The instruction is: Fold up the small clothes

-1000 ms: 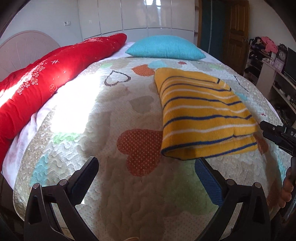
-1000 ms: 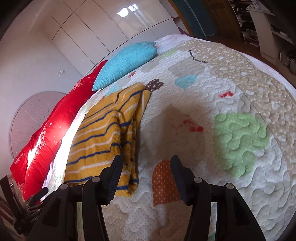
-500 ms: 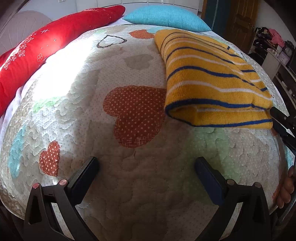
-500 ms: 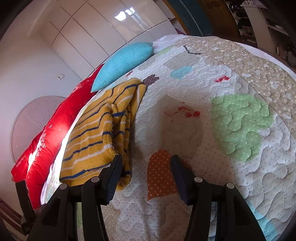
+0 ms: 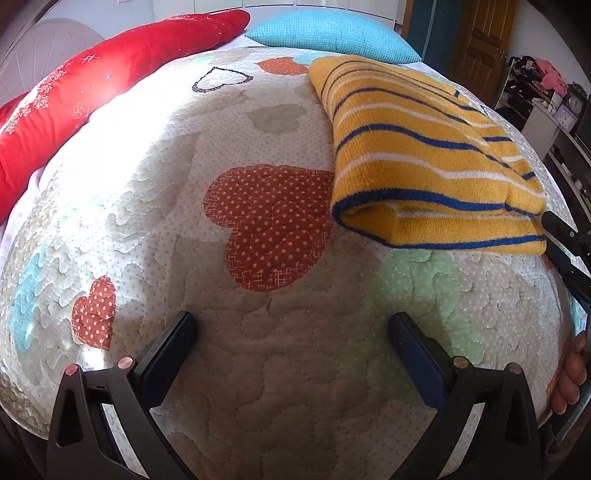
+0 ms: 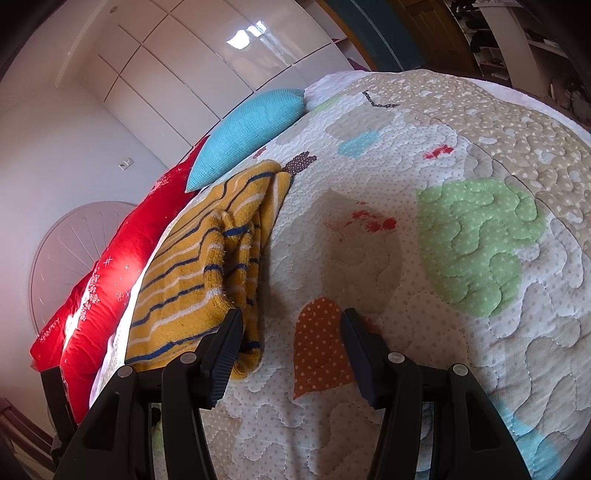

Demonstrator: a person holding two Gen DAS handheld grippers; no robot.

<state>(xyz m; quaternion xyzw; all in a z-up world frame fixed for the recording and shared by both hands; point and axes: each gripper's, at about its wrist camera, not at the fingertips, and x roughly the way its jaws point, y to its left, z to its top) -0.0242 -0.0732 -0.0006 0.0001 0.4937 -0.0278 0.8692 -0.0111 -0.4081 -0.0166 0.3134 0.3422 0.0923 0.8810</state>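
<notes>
A yellow knit garment with blue and white stripes (image 5: 424,155) lies folded on the quilted bedspread (image 5: 258,369), right of centre in the left wrist view. My left gripper (image 5: 291,332) is open and empty, low over the quilt, short of the garment's near folded edge. In the right wrist view the garment (image 6: 207,266) lies at the left. My right gripper (image 6: 291,328) is open and empty over the quilt (image 6: 461,295), its left finger (image 6: 225,343) right at the garment's near corner. The right gripper's tips (image 5: 565,236) also show at the left view's right edge, beside the garment.
A long red pillow (image 5: 92,92) runs along the bed's left side. A turquoise cushion (image 5: 332,33) lies at the head of the bed. A white headboard (image 6: 74,251) and wardrobe doors (image 6: 221,48) stand behind. Shelves with clutter (image 5: 543,96) are at the right.
Both grippers have come lower and closer to the garment's near edge. The right gripper's left finger now reaches the garment's corner. Both stay open.
</notes>
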